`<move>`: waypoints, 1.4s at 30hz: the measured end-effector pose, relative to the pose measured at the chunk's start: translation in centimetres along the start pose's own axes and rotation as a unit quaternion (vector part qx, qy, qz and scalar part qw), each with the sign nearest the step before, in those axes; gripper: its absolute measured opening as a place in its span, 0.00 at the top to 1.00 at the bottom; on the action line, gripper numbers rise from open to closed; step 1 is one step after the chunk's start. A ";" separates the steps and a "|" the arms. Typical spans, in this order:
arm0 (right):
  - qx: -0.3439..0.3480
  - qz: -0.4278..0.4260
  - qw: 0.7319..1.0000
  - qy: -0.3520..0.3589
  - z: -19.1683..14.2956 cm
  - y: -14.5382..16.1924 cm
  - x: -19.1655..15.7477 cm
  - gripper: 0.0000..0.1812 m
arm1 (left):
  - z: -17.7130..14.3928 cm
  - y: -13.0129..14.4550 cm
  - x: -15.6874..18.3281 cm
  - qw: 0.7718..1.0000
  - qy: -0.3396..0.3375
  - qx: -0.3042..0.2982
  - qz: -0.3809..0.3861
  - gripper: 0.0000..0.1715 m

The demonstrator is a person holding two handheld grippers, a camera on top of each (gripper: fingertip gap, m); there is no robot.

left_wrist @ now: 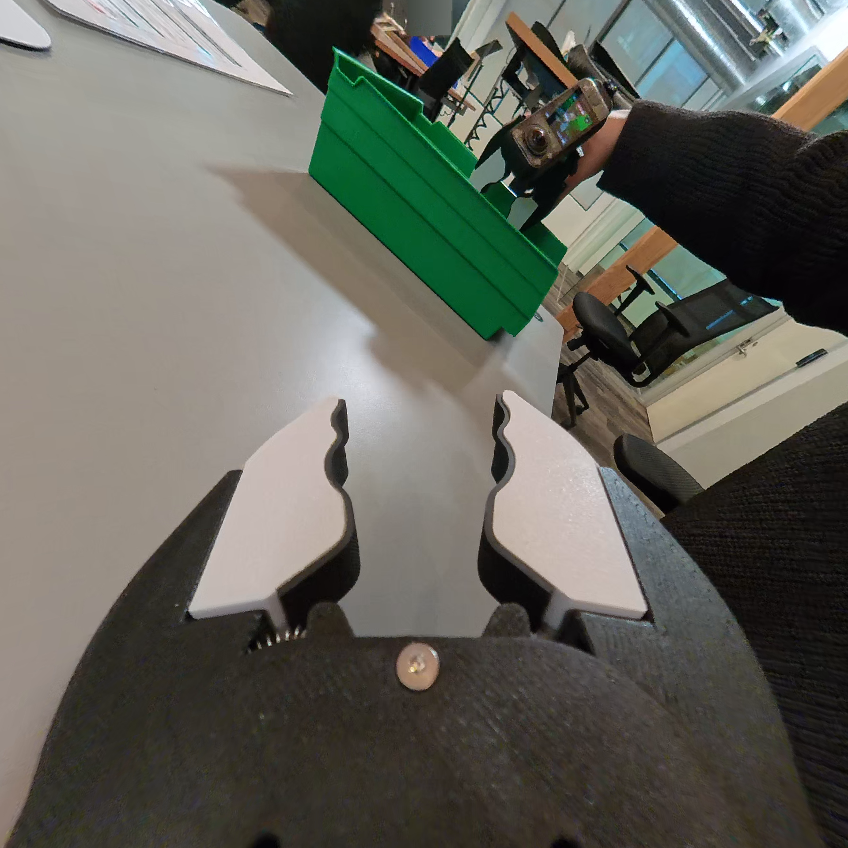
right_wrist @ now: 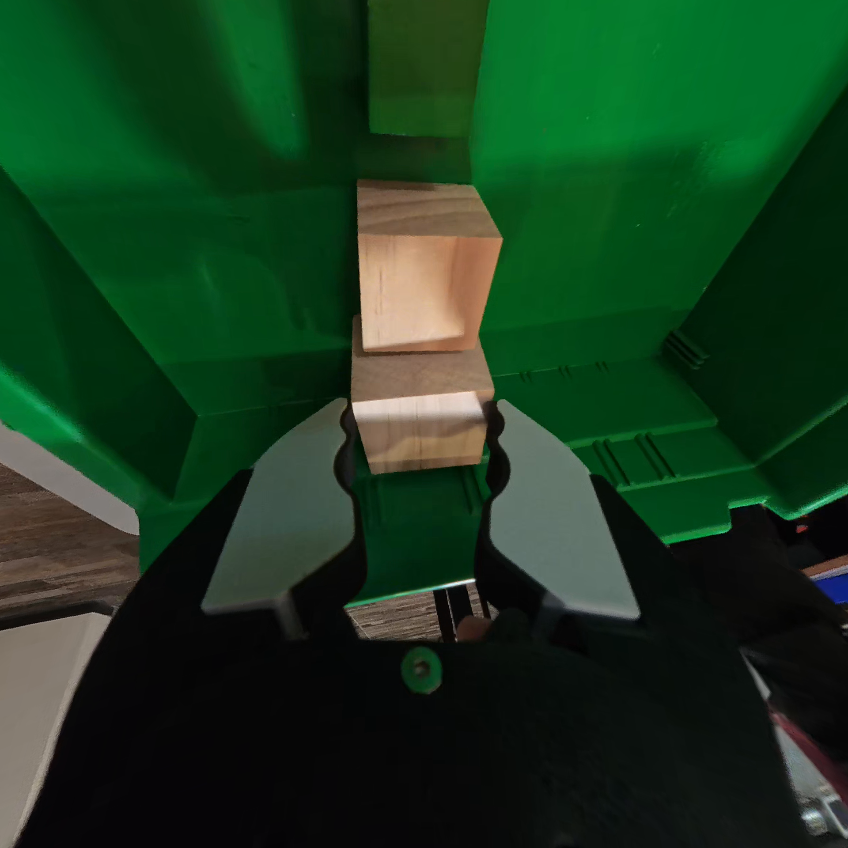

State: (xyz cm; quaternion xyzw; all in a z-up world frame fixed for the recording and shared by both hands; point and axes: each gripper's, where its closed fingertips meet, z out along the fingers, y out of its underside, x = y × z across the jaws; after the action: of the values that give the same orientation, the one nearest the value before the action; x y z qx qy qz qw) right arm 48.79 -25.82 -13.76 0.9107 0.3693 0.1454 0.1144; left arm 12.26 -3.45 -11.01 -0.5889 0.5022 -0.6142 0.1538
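My right gripper reaches into a green plastic bin. Its jaws are closed on the two sides of a plain wooden cube at the fingertips. A second wooden cube sits just beyond it, touching it, and a third wooden block lies farther in. My left gripper is open and empty, low over the grey table, apart from the bin. The right gripper also shows in the left wrist view, dipping into the bin, held by a hand in a dark sleeve.
Flat white sheets lie at the table's far left. The table's edge runs just past the bin, with black office chairs and wooden floor beyond. A dark sleeve is close on the right.
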 end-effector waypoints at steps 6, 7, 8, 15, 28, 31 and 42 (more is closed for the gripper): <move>0.006 0.000 1.000 -0.007 0.0 0.0 0.1 0.69 | -0.2 -0.2 -0.6 1.000 0.003 0.007 -0.030 0.65; 0.007 -0.002 1.000 -0.007 0.0 0.0 0.1 0.69 | -0.2 -0.2 -0.6 0.999 0.004 0.007 -0.033 0.65; 0.007 -0.006 1.000 -0.007 0.0 0.0 0.0 0.69 | -0.2 -0.2 -0.7 0.999 0.004 0.007 -0.036 0.65; -0.002 -0.030 0.999 0.011 0.0 -0.1 0.2 0.69 | -0.1 -0.1 -0.7 0.999 0.005 0.005 -0.039 0.65; 0.018 -0.003 1.000 0.009 -0.7 -0.3 0.2 0.70 | -0.1 -0.1 -0.6 0.999 0.006 0.003 -0.041 0.66; 0.022 0.001 1.000 0.009 -1.0 -0.4 0.2 0.70 | -0.1 -0.1 -0.6 0.999 0.005 0.003 -0.039 0.66; 0.019 0.003 1.000 0.011 -0.7 -0.5 0.4 0.70 | 0.0 0.0 -0.5 0.999 0.006 0.001 -0.038 0.66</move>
State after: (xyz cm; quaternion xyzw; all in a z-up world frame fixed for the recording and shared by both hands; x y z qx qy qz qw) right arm 48.47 -25.09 -13.19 0.9123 0.3704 0.1484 0.0922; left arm 12.38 -3.02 -11.31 -0.6037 0.4799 -0.6235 0.1281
